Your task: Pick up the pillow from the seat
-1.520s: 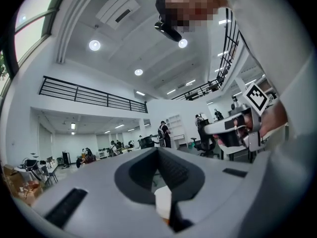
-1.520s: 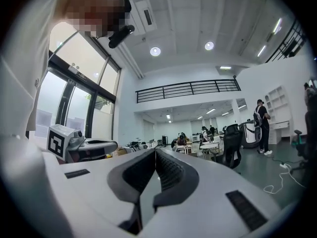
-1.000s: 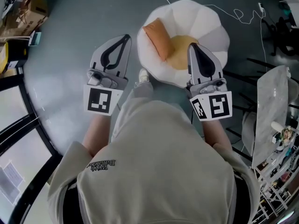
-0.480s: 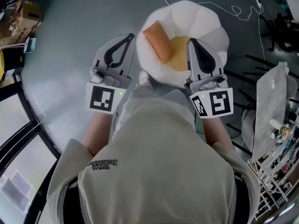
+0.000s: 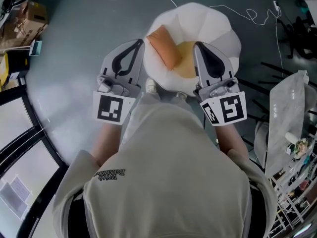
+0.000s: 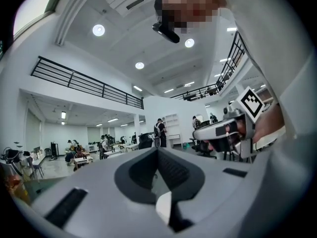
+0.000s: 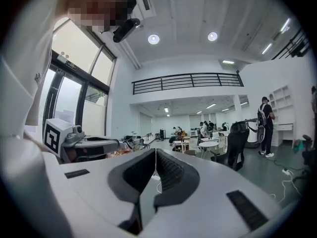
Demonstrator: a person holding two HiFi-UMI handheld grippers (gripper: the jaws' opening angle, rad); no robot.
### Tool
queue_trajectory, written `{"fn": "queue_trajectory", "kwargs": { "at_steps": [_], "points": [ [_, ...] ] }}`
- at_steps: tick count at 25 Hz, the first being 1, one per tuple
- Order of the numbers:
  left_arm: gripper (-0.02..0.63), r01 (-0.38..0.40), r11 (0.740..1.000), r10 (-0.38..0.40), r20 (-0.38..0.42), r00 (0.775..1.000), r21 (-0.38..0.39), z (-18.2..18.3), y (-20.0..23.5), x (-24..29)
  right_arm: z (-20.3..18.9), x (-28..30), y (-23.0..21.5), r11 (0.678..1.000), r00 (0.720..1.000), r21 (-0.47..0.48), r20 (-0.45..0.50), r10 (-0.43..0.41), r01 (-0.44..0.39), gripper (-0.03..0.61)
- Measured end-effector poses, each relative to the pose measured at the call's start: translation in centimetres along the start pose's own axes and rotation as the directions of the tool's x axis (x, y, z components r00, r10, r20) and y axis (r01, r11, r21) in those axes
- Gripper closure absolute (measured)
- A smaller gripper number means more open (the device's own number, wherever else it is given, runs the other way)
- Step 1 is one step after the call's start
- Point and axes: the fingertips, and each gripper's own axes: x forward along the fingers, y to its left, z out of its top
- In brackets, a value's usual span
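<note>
An orange pillow (image 5: 166, 47) leans tilted on the left part of a round white seat (image 5: 220, 26) with a yellow centre (image 5: 187, 61), on the grey floor ahead of me. My left gripper (image 5: 139, 41) is held up beside the seat's left edge, jaws shut and empty. The tip of my right gripper (image 5: 196, 44), also shut and empty, shows over the yellow centre, just right of the pillow. Neither touches the pillow. The left gripper view (image 6: 157, 150) and the right gripper view (image 7: 155, 152) look level across a large hall and show neither seat nor pillow.
White cables (image 5: 247, 13) trail on the floor behind the seat. Cardboard boxes (image 5: 30, 15) sit at the far left, black window frames (image 5: 22, 133) run along the left, and a plastic-covered rack (image 5: 287, 113) stands at the right. A shoe (image 5: 151, 86) is by the seat's near edge.
Both grippers have drawn a little closer to the seat and to each other; the seat and pillow sit slightly higher in the head view. Both stay shut.
</note>
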Motion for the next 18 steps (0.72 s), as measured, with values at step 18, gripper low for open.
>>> {"fn": "queue_trajectory", "kwargs": {
  "at_steps": [18],
  "points": [
    [0.604, -0.010, 1.000, 0.010, -0.035, 0.999, -0.003, -4.4, 0.0, 6.1, -9.0, 5.0, -3.9, 0.984, 0.959, 0.023, -0.218, 0.180, -0.179, 0.319]
  ]
}}
